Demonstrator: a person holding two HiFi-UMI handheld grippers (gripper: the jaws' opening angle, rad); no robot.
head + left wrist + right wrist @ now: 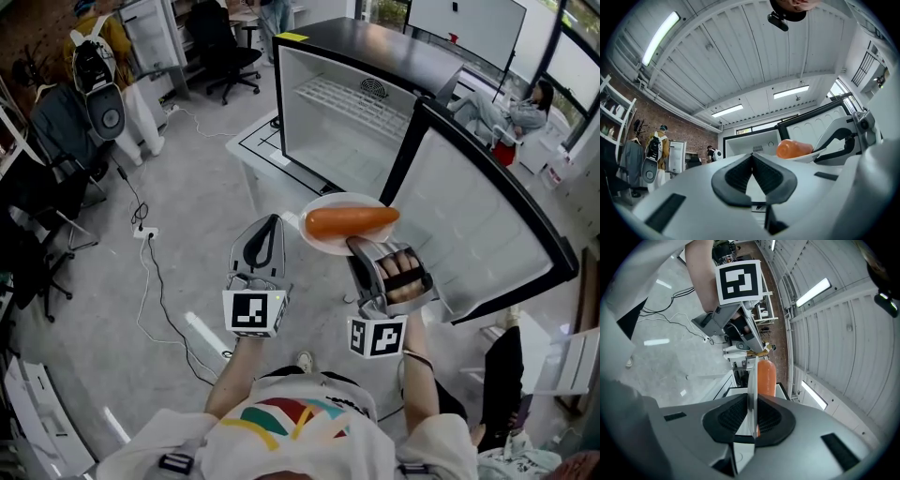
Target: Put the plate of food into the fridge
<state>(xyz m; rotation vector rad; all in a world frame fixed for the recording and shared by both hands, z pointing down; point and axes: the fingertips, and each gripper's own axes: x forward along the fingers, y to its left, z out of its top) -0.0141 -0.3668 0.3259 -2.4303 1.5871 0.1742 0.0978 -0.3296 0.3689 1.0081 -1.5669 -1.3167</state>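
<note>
A white plate (326,234) carrying an orange carrot (351,221) hangs in the air in front of the open fridge (349,122). My right gripper (359,249) is shut on the plate's near rim; in the right gripper view the plate (752,394) stands edge-on between the pads with the carrot (766,377) beyond it. My left gripper (266,236) is shut with nothing in it, just left of the plate. In the left gripper view the carrot (793,148) and plate (811,156) show to the right, with the fridge (752,142) behind.
The fridge door (478,234) hangs wide open to the right, its white inside facing me. A wire shelf (347,101) shows inside the fridge. Cables (150,253) and a power strip lie on the grey floor at left. Office chairs (225,47) stand far back.
</note>
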